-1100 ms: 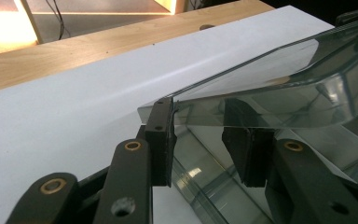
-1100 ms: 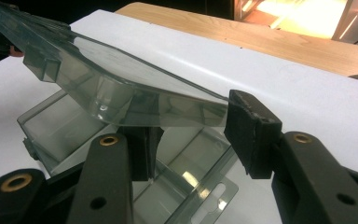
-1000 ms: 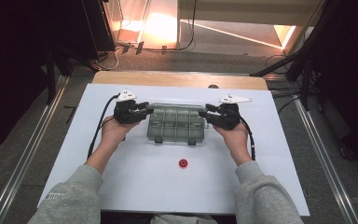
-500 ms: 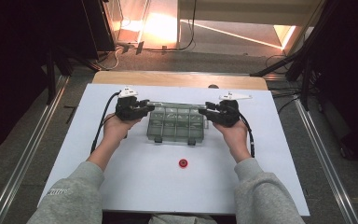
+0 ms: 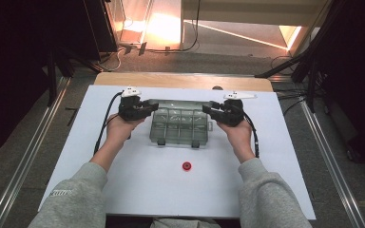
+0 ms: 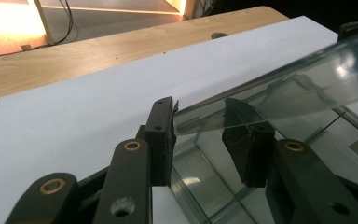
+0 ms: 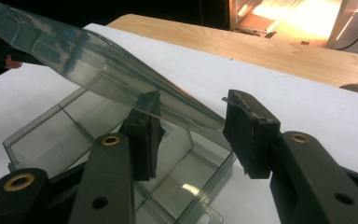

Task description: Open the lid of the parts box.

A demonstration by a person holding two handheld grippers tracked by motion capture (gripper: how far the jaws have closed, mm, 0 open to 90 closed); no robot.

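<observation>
White table [image 5: 100, 190], red cap [image 5: 187, 166], organizer box [image 5: 180, 127]

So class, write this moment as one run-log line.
left gripper: holds lid end | right gripper: holds other end | compartment box: lid half raised | red cap: lies on table

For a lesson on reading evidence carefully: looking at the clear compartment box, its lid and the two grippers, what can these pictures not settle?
- Left gripper: in the left gripper view the lid edge lies between its jaws, but actual pad contact is unclear.
- Right gripper: in the right gripper view, the same doubt.
- Compartment box: in the high view, glare and small size hide any contents.
- Red object: in the high view, too small to identify.
</observation>
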